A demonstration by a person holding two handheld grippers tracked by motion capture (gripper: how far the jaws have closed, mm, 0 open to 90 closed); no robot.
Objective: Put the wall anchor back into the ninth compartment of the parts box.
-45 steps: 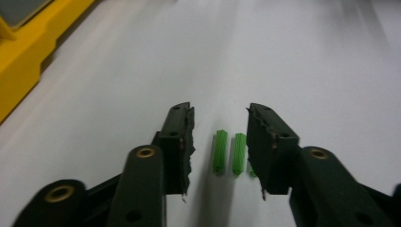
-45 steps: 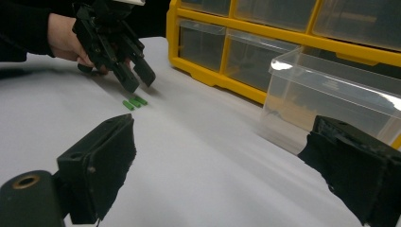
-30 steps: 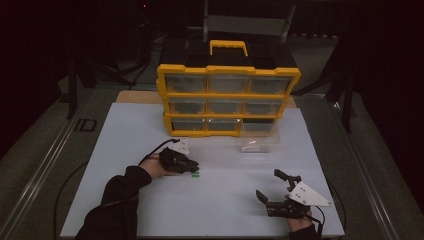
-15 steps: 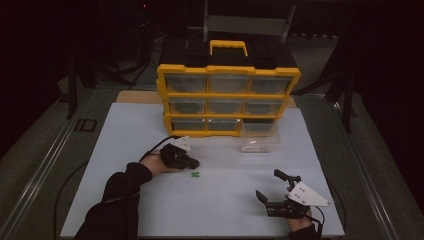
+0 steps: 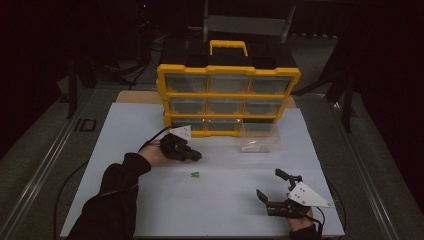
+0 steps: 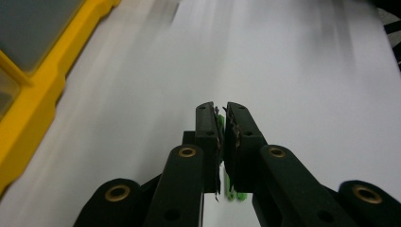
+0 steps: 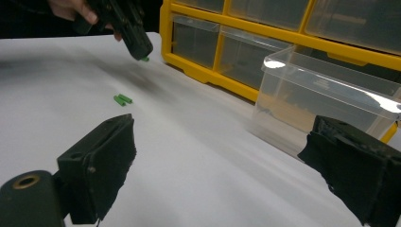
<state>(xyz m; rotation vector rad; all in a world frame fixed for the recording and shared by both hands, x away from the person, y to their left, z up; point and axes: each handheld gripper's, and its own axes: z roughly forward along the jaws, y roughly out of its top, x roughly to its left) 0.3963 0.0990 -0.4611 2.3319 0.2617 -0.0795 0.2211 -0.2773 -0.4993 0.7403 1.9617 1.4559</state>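
left gripper (image 5: 194, 156) hangs above the white worktop (image 5: 150, 200) near the yellow drawer cabinet (image 5: 229, 85), jaws pressed on a small green piece (image 7: 144, 59). right gripper (image 5: 272, 192) waits wide apart at the near right corner. two green pieces (image 5: 195, 174) lie mid-worktop.

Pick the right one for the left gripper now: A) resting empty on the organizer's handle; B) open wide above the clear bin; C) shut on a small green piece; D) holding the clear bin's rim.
C: the left gripper has its fingers pressed together on a small green piece, above the white table.
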